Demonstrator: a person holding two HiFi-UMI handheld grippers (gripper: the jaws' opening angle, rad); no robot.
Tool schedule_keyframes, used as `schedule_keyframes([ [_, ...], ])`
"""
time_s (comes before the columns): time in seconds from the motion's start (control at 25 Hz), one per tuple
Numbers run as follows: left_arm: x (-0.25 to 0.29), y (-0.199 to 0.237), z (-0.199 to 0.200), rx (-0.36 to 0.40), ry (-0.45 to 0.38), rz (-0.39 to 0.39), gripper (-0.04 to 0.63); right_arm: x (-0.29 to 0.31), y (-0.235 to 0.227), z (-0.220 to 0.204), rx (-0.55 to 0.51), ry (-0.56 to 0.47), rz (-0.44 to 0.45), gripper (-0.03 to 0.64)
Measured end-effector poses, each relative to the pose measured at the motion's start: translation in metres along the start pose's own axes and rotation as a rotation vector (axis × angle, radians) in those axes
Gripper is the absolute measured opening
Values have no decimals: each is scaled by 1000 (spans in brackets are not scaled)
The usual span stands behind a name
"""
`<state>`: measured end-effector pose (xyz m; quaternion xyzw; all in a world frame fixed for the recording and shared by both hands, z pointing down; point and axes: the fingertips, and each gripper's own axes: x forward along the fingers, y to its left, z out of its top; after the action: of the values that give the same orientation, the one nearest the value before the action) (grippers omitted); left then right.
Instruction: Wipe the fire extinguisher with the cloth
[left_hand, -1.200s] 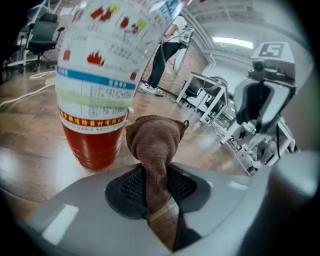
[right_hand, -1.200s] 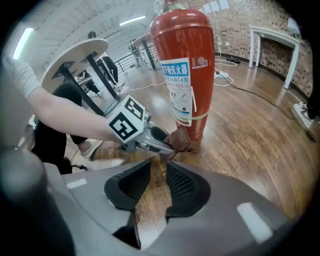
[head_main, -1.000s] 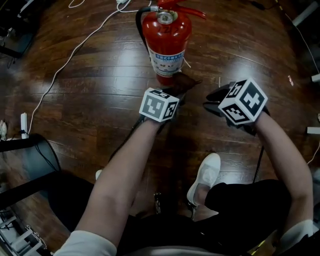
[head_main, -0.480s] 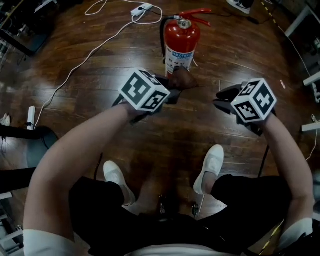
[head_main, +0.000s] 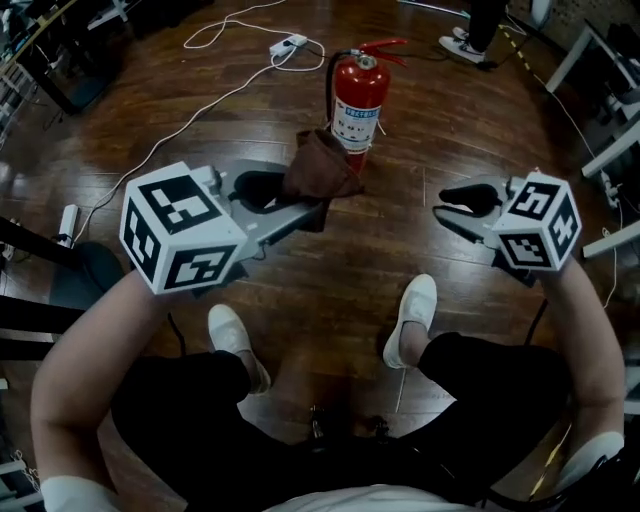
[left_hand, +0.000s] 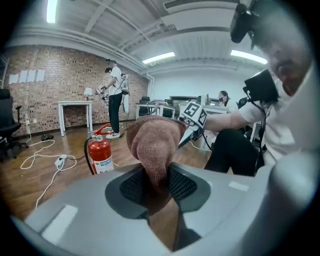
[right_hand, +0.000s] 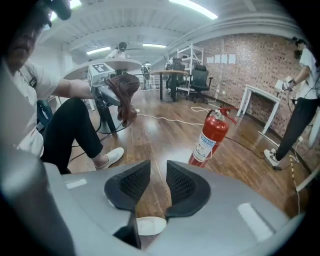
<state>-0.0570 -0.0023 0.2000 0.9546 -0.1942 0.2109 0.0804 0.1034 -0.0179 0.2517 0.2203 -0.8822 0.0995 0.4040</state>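
Wiping seemingly not begun: left gripper (head_main: 296, 203) pinched the cloth (head_main: 318, 165) near the fire extinguisher (head_main: 358, 105); right gripper (head_main: 456, 205) slightly parted, empty. Next, cloth onto its body.

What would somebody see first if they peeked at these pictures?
Probably the bright red fire extinguisher, standing upright on the dark wooden floor ahead of the seated person. Next comes the brown cloth, pinched in the left gripper and held up in the air. The right gripper is empty, its jaws slightly apart.

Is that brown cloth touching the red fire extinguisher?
Apart. The right gripper view shows the cloth hanging well clear of the fire extinguisher, bare floor between.
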Motion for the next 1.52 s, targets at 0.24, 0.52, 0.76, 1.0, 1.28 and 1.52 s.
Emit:
schedule_keyframes([
  [0.24,-44,-69,19,18,-67,-10,97,-62,79,13,-44,-137,8,104],
  [0.52,-66,-120,-6,40,-95,-25,97,-82,142,-14,3,-251,27,104],
  [0.76,-78,-131,-22,3,-92,5,97,-89,164,-12,-34,-297,-14,92],
  [1.0,-79,-143,-25,21,-83,-2,97,-89,174,-9,-56,-310,-25,89],
  [1.28,-80,-150,-26,34,-77,-22,97,-94,176,-9,-61,-305,-43,86],
  [1.52,-80,-150,-23,27,-89,-19,97,-93,177,-8,-68,-307,-48,83],
])
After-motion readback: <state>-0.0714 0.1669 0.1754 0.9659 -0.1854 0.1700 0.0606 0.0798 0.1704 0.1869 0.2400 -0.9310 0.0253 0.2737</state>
